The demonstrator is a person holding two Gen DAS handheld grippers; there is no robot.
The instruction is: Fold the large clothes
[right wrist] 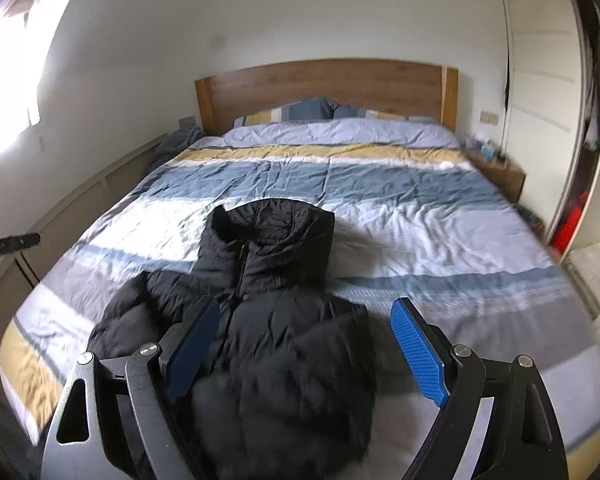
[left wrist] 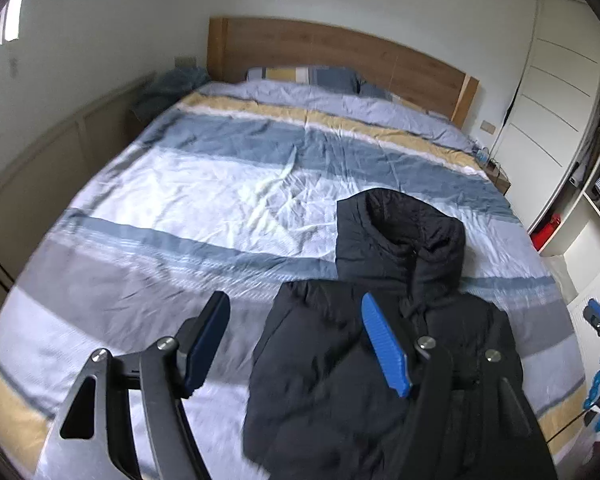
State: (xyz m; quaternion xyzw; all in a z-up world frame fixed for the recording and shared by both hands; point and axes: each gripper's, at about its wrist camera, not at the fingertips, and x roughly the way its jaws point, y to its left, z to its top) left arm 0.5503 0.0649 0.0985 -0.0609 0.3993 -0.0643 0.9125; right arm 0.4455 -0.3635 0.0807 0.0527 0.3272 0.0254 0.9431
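A black hooded puffer jacket [left wrist: 380, 360] [right wrist: 284, 320] lies front up on the near part of the striped bed [left wrist: 204, 184] [right wrist: 420, 216], its hood pointing at the headboard. My left gripper [left wrist: 293, 298] hovers open above the jacket's left shoulder, with nothing between its blue pads [left wrist: 384, 344]. My right gripper [right wrist: 304, 301] hovers open over the jacket's right side, and its pads [right wrist: 418, 344] hold nothing either. One sleeve bulges out at the left [right wrist: 120, 320] in the right wrist view. Each gripper shows at the edge of the other's view [left wrist: 598, 320] [right wrist: 12, 242].
A wooden headboard [left wrist: 340, 52] [right wrist: 320, 84] and pillows [right wrist: 300, 112] stand at the far end. A white wardrobe [left wrist: 560, 100] with a red item [left wrist: 546, 230] lines the right side, a nightstand [right wrist: 500, 176] beside it. A low cabinet [left wrist: 60, 152] runs along the left wall.
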